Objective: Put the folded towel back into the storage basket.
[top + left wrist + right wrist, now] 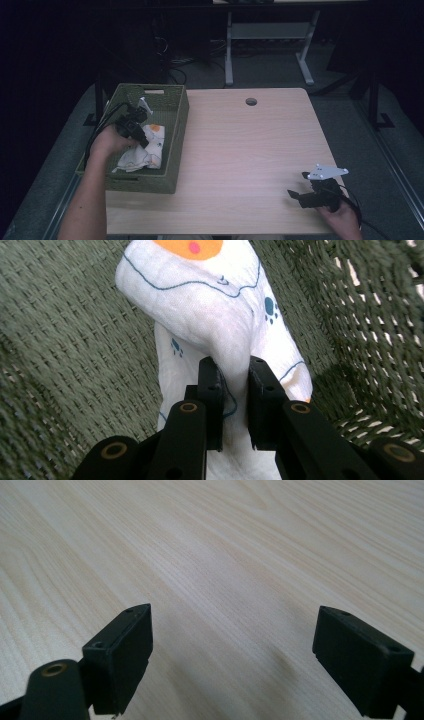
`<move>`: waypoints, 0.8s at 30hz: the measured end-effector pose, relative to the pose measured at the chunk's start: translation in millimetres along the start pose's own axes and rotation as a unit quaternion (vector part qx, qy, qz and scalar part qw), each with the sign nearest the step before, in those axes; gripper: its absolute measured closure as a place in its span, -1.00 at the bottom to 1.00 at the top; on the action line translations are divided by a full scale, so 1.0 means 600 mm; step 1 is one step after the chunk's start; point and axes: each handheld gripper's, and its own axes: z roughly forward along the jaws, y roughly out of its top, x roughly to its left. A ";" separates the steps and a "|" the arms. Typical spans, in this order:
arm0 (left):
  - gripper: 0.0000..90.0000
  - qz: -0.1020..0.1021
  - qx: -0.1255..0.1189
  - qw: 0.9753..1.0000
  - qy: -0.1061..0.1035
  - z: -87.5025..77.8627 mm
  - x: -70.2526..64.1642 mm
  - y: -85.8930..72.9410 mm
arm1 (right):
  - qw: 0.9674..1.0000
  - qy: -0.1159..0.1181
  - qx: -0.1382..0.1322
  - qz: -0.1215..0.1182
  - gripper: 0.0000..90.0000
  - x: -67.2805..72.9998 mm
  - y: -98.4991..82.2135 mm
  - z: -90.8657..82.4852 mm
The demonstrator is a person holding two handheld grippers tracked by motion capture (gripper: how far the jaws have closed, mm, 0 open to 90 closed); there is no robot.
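A white cloth [145, 150] printed with blue paw marks and an orange patch lies in the green woven basket [177, 145] at the table's left. My left gripper [142, 141] reaches into the basket and is shut on a raised fold of the white cloth [215, 325], pinched between its two black jaws. My right gripper [298, 186] rests low over the bare wooden table [225, 555] near the front right corner, jaws wide apart with nothing between them.
The basket's walls [60, 350] close in around the left gripper. A round cable hole [251, 101] sits at the table's far edge. Behind the table stand a desk frame [270, 35] and cables on the dark floor.
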 end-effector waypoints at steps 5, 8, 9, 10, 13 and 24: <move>0.75 0.004 0.001 1.000 -0.002 0.006 0.002 0.003 | 1.000 0.002 0.001 -0.003 -0.64 0.000 0.001 0.001; 0.75 0.008 0.002 1.000 0.002 0.009 0.005 0.003 | 1.000 0.002 0.001 -0.002 -0.64 0.000 0.001 0.002; 0.75 0.009 0.004 1.000 0.003 0.010 0.006 0.003 | 1.000 0.002 0.000 -0.001 -0.64 0.000 0.001 0.001; 0.75 0.010 0.004 1.000 0.004 0.011 0.007 0.004 | 1.000 0.002 0.001 0.000 -0.64 0.000 0.001 0.001; 0.74 0.015 0.006 1.000 0.004 0.016 0.009 0.003 | 1.000 0.001 0.000 0.000 -0.64 -0.001 0.000 0.001; 0.73 0.032 0.009 0.999 0.008 0.025 0.016 0.007 | 1.000 0.001 0.002 0.002 -0.64 -0.003 -0.001 0.002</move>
